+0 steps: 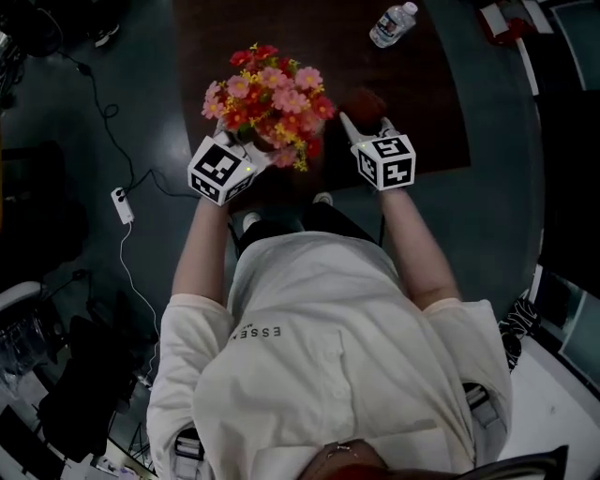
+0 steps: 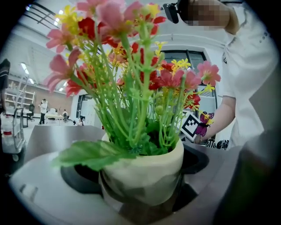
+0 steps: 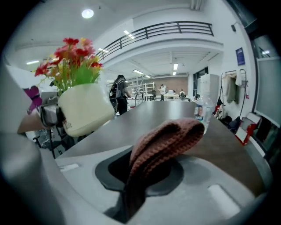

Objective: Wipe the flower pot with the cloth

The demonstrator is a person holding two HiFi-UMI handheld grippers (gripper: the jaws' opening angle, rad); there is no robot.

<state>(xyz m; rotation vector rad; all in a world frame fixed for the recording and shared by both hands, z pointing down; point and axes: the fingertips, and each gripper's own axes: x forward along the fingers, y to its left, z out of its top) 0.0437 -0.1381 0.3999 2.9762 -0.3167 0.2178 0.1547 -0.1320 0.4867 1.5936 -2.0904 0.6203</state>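
Left claw (image 2: 141, 195): clamped on cream flower pot (image 2: 145, 169), held over the brown table (image 1: 427, 112) near its edge. Right claw (image 3: 131, 193): pinching knitted cloth (image 3: 163, 141) beside the pot. Water bottle (image 1: 393, 23) on the table. Dark floor (image 1: 141, 84); large hall.

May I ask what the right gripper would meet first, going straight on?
Likely nothing: its line runs over the table, between the flower pot and the water bottle; depth is unclear.
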